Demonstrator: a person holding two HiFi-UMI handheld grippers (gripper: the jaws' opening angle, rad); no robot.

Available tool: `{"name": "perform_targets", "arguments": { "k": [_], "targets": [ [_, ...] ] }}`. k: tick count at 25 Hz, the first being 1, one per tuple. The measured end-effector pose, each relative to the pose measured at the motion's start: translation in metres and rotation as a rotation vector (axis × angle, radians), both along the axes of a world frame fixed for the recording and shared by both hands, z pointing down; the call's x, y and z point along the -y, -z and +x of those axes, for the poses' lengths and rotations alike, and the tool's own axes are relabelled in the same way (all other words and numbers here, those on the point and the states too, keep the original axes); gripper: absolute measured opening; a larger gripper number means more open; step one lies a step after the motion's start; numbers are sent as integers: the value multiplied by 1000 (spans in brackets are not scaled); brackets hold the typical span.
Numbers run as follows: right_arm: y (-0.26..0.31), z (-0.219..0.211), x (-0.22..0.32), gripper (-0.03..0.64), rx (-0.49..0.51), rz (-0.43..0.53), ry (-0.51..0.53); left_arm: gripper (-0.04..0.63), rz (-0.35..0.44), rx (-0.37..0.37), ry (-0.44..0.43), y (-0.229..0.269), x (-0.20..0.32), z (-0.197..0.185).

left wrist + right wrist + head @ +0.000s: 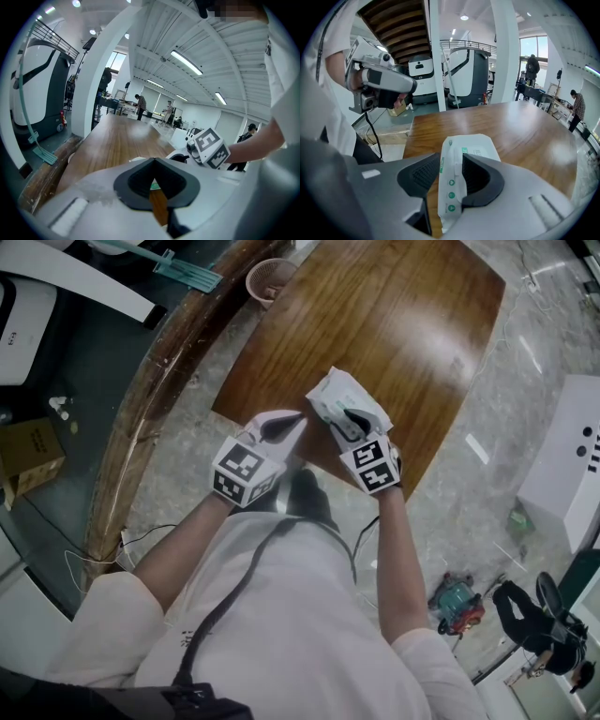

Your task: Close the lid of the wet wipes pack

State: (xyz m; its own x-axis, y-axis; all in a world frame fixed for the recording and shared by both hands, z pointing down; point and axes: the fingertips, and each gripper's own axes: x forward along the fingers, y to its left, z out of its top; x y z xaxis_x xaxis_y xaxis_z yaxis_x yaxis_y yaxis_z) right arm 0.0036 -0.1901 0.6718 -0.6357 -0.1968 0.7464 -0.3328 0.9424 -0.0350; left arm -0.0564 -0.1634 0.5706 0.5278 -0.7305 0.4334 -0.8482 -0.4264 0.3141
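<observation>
- Right gripper (452, 177) is pinching the edge of the white, green-printed soft wet wipes pack (472, 146), apparently steadying it.
- Left gripper (154, 174) is hovering beside, jaws pressed together, empty; the lid isn't showing.

No legible txt; wipes pack (474, 149) print too small.

Your head cam looks steeply down on left gripper (292, 421) & right gripper (351, 424). Each gripper cam sits close behind its jaws, facing fwd; all 3 share wooden table (403, 334) beyond jaws.
</observation>
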Motion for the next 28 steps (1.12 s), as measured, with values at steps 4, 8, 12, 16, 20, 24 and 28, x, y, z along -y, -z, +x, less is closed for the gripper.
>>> {"name": "perform_targets", "arguments": {
  "k": [4, 8, 12, 16, 20, 24, 28],
  "targets": [
    [-4, 0, 0, 160, -9, -7, -20, 3, -3, 2, -7, -1, -2, 1],
    [-7, -1, 0, 160, -43, -2, -21, 3, -4, 7, -9, -1, -4, 1],
    [-6, -2, 1, 161, -21, -9, -44, 3, 3, 11, -16, 2, -4, 2],
    [17, 3, 15, 40, 85, 21, -143, 3, 30, 16, -28, 12, 1, 7],
    [55, 12, 22, 9, 261, -18, -283, 3, 65, 16, -39, 32, 5, 12],
    [86, 26, 23, 9, 370, -22, -370, 3, 96, 19, -60, 47, 11, 20],
    [120, 35, 20, 9, 472, -4, -432, 3, 124, 15, -79, 65, 16, 25]
  ]
}}
